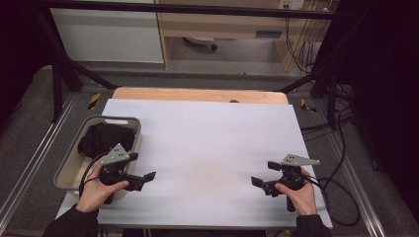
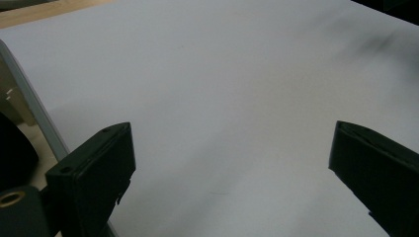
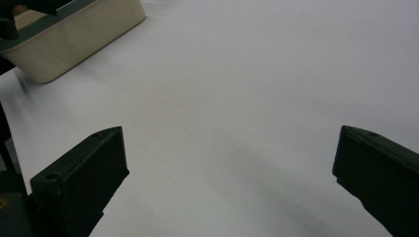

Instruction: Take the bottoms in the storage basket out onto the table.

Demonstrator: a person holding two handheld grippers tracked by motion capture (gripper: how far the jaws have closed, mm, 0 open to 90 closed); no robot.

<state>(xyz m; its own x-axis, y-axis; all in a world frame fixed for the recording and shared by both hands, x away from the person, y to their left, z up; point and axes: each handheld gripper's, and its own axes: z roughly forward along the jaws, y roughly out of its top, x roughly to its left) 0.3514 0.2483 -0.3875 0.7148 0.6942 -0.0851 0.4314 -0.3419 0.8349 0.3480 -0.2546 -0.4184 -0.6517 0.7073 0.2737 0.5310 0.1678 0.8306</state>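
White sheet point(image 1: 207, 148) covers the table; both jaws gape wide, left gripper point(image 1: 140, 180) and right gripper point(image 1: 263, 183) empty; black cloth point(image 1: 106, 138) in the grey bin point(image 1: 63, 174) looks soft, light, best pinched at a raised fold.

A wooden surface point(image 1: 200, 94) carries a large white sheet point(image 1: 207, 148) that covers nearly all of it, leaving a strip of bare wood along the far edge. The sheet lies flat and smooth, with faint shadows near the person's side. At the left edge of the sheet sits a grey-rimmed, cream-walled bin point(image 1: 129, 120), partly overhanging the sheet's left border. A dark bundle of cloth point(image 1: 106, 138) lies inside the bin toward its far end. The middle of the sheet bears nothing.
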